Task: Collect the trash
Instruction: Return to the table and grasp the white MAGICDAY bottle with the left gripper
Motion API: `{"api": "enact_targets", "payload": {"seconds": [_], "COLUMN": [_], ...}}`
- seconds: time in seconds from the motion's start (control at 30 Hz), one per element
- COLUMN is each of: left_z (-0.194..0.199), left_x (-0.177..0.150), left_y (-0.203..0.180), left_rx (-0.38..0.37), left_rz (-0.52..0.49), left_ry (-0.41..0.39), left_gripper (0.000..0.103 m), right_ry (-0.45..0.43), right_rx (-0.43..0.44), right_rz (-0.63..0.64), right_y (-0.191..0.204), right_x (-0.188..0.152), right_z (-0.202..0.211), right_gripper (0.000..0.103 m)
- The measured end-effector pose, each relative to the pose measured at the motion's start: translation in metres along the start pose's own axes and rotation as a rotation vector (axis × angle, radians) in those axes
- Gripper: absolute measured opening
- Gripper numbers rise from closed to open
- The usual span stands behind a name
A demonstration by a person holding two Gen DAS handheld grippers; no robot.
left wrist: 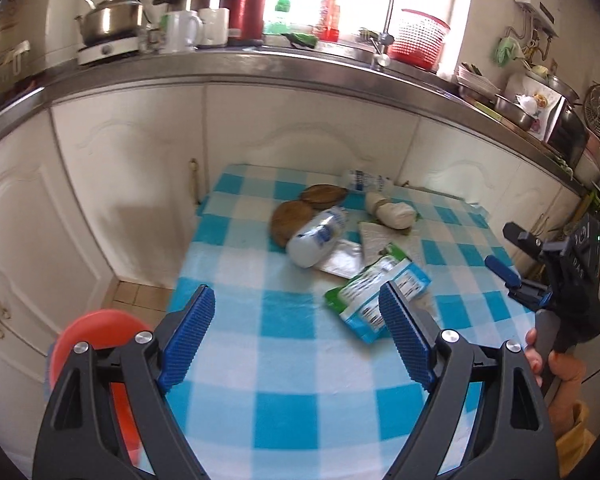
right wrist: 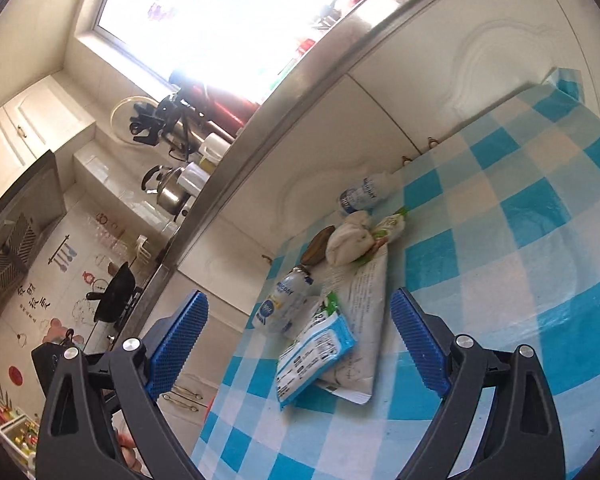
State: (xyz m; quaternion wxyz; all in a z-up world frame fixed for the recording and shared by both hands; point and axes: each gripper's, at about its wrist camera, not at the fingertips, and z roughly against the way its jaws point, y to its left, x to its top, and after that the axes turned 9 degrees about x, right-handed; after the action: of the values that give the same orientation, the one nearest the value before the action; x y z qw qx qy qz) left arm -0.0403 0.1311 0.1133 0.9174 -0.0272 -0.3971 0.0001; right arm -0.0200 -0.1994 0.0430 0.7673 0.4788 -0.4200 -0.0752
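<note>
Ribbed blue pads line the black fingers of both grippers, and both sets of jaws stand wide apart with nothing between them. The left gripper [left wrist: 296,340] hangs over the near part of the checked cloth [left wrist: 284,392], a soft blue-and-white cover on a small table. The right gripper [right wrist: 300,344] faces the same cloth from its other side; in the left view it shows at the cloth's right edge [left wrist: 504,256], held by a hand [left wrist: 556,364] half cut off by the frame.

All the trash lies on the cloth's far half, in one loose heap. Nearest the grippers is a flat, crinkled packet [left wrist: 376,300] in blue, green and white. Touching it behind are a white paper sheet [left wrist: 380,240] and a shiny foil wrapper [left wrist: 340,258], partly covered. Two white plastic bottles lie on their sides: one [left wrist: 320,236] beside the foil, one [left wrist: 364,180] at the cloth's far edge. Two brown round husk-like pieces [left wrist: 292,220] sit left of the nearer bottle; what they are is hard to tell. A white knotted bag [left wrist: 392,210] lies between the bottles.

Off the cloth's left edge, an orange round thing [left wrist: 96,332] is blurred and half hidden by the left gripper. Beyond the cloth stand white cabinet doors [left wrist: 140,168] under a steel counter [left wrist: 300,70].
</note>
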Motion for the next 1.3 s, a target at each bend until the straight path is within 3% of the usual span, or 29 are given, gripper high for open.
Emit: {"api": "enact_targets", "payload": {"seconds": [0.13, 0.3, 0.73, 0.93, 1.0, 1.2, 1.3], "left_z": [-0.035, -0.075, -0.134, -0.155, -0.157, -0.152, -0.148], "left_x": [0.013, 0.028, 0.042, 0.046, 0.046, 0.04, 0.037], "left_y": [-0.025, -0.047, -0.073, -0.078, -0.076, -0.079, -0.085], "left_rx": [-0.024, 0.008, 0.013, 0.052, 0.045, 0.044, 0.009], "left_rz": [-0.026, -0.094, -0.182, -0.198, -0.191, -0.212, -0.225], "left_ry": [0.031, 0.05, 0.065, 0.075, 0.083, 0.069, 0.076], "left_gripper": [0.085, 0.085, 0.083, 0.054, 0.036, 0.035, 0.035], "right_ry": [0.002, 0.019, 0.062, 0.085, 0.098, 0.164, 0.208], "right_rx": [0.001, 0.02, 0.018, 0.002, -0.003, -0.001, 0.002], "right_rz": [-0.051, -0.065, -0.069, -0.042, -0.036, -0.038, -0.031], "right_y": [-0.017, -0.025, -0.032, -0.029, -0.029, -0.029, -0.028], "right_x": [0.004, 0.004, 0.001, -0.002, -0.002, -0.008, -0.014], "right_z": [0.003, 0.003, -0.006, -0.011, -0.014, -0.025, -0.034], "right_gripper": [0.092, 0.092, 0.092, 0.092, 0.092, 0.092, 0.092]}}
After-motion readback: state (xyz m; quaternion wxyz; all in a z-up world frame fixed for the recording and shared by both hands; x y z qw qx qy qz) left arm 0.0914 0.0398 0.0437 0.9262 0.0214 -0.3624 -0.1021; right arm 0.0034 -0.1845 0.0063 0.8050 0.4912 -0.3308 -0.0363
